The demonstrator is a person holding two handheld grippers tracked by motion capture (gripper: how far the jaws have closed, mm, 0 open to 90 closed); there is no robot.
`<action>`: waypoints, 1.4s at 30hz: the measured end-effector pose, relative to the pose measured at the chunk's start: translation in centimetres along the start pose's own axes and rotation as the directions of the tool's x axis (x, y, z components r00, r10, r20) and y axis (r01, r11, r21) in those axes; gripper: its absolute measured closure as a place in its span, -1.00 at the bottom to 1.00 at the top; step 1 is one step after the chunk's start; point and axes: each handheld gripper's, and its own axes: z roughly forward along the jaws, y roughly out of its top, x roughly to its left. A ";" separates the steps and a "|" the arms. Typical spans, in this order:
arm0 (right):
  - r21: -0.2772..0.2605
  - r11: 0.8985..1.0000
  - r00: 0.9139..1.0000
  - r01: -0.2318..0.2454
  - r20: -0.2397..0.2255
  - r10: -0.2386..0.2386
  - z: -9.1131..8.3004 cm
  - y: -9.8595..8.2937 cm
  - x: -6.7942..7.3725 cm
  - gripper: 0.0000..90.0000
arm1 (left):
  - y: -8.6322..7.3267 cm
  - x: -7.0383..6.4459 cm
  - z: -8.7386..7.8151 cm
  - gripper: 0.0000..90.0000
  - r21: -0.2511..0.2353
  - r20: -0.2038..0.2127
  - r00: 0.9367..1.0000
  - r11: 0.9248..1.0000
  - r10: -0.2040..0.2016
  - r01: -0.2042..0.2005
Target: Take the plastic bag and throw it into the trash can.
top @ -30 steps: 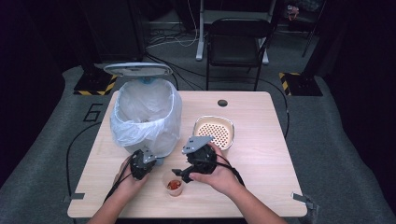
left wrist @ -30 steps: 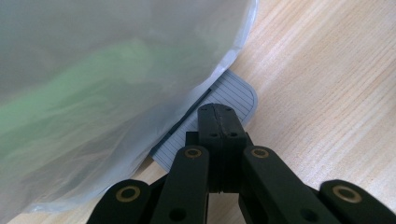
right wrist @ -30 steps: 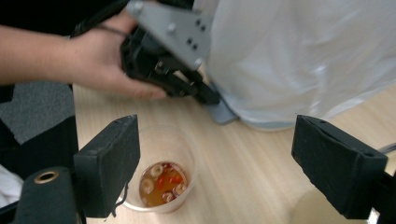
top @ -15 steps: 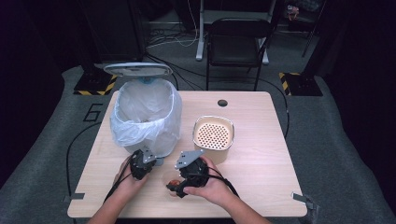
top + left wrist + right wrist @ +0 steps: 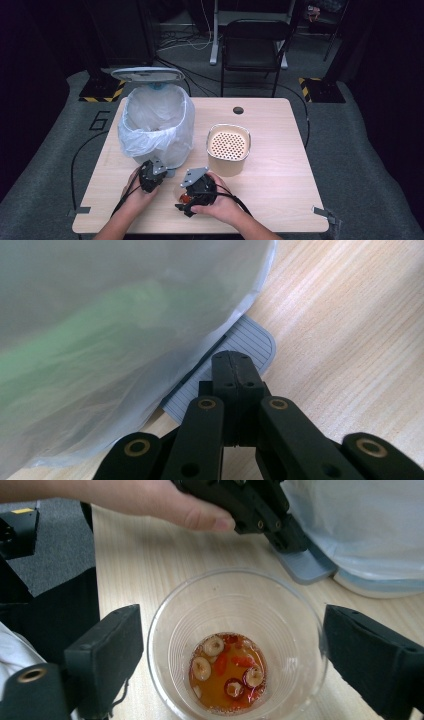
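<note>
My right gripper [image 5: 227, 645] holds its jaws spread around the clear plastic cup [image 5: 235, 645] of red tea on the desk [image 5: 280, 165], near edge. My left gripper [image 5: 232, 371], jaws pressed together, presses the bin's grey pedal [image 5: 250, 347], just left of the cup.

A light wood-grain counter [image 5: 280, 165] carries three things. A bin lined with a pale plastic bag [image 5: 157, 127] stands toward its far left, its grey ribbed pedal [image 5: 240, 357] lying flat on the wood. A cream perforated container [image 5: 229, 148] sits near the middle. A clear plastic cup [image 5: 235, 645] holding amber liquid and fruit pieces stands near the front edge, just beside the pedal.
</note>
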 end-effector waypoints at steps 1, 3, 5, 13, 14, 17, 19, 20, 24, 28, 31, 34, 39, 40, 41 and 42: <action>0.002 1.000 1.000 -0.004 -0.004 0.004 0.1 -0.1 0.0 -0.74 | 0.0 0.0 0.0 1.00 0.002 0.003 1.000 1.000 0.000 0.000; 0.006 1.000 1.000 -0.007 -0.009 0.007 0.3 -0.1 0.0 -0.69 | 0.0 0.0 0.1 1.00 -0.003 0.009 1.000 1.000 -0.001 0.001; 0.011 1.000 1.000 -0.012 -0.016 0.012 0.6 -0.2 0.0 -0.66 | 0.0 0.0 0.1 1.00 -0.003 0.015 1.000 1.000 -0.004 0.004; 0.019 1.000 1.000 -0.020 -0.011 0.020 0.7 -0.2 -0.2 -0.55 | 0.0 0.0 0.1 1.00 -0.003 0.013 1.000 1.000 -0.005 0.005; 0.022 1.000 1.000 -0.021 -0.012 0.021 0.6 -0.2 -0.2 -0.55 | 0.0 0.0 0.1 1.00 -0.004 0.012 1.000 1.000 -0.004 0.004; 0.024 1.000 1.000 -0.017 -0.003 0.017 0.4 -0.3 -0.2 -0.54 | 0.0 0.0 0.1 1.00 -0.004 0.013 1.000 1.000 -0.005 0.005; 0.019 1.000 1.000 -0.016 0.008 0.016 0.2 -0.4 -0.3 -0.53 | 0.0 0.0 0.1 1.00 -0.004 0.013 1.000 1.000 -0.005 0.005; 0.018 1.000 1.000 -0.023 0.010 0.023 0.1 -0.5 -0.3 -0.53 | 0.0 0.0 0.1 1.00 -0.004 0.013 1.000 1.000 -0.005 0.005; 0.011 0.999 0.999 -0.037 0.021 0.037 -0.9 -1.0 -0.6 -0.53 | 0.0 0.0 0.1 1.00 -0.004 0.014 1.000 1.000 -0.005 0.005; 0.007 0.998 0.997 -0.059 0.042 0.059 -2.1 -1.8 -1.1 -0.53 | 0.0 -0.1 0.0 1.00 0.003 -0.001 1.000 1.000 -0.002 0.002; -0.001 0.996 0.994 -0.092 0.063 0.092 -3.4 -2.7 -1.6 -0.53 | 0.0 -0.1 0.0 1.00 0.004 -0.002 1.000 1.000 -0.003 0.003; -0.007 0.993 0.988 -0.122 0.090 0.122 -4.8 -3.6 -2.0 -0.53 | 0.0 -0.1 0.0 1.00 0.005 0.000 1.000 1.000 -0.004 0.004; -0.006 0.986 0.977 -0.165 0.140 0.164 -7.1 -5.2 -3.0 -0.53 | 0.0 -0.1 0.1 1.00 -0.003 0.005 1.000 1.000 0.001 -0.001; -0.013 0.984 0.972 -0.178 0.152 0.178 -7.5 -5.6 -3.2 -0.53 | 0.0 -0.1 0.1 1.00 -0.004 0.003 1.000 1.000 -0.002 0.002; -0.012 0.982 0.969 -0.186 0.162 0.186 -7.9 -5.9 -3.4 -0.53 | 0.0 -0.2 0.2 1.00 -0.012 -0.001 1.000 1.000 -0.005 0.005; -0.013 0.981 0.967 -0.194 0.168 0.194 -8.3 -6.2 -3.6 -0.53 | 0.0 -0.2 0.2 1.00 -0.012 -0.001 1.000 1.000 -0.005 0.005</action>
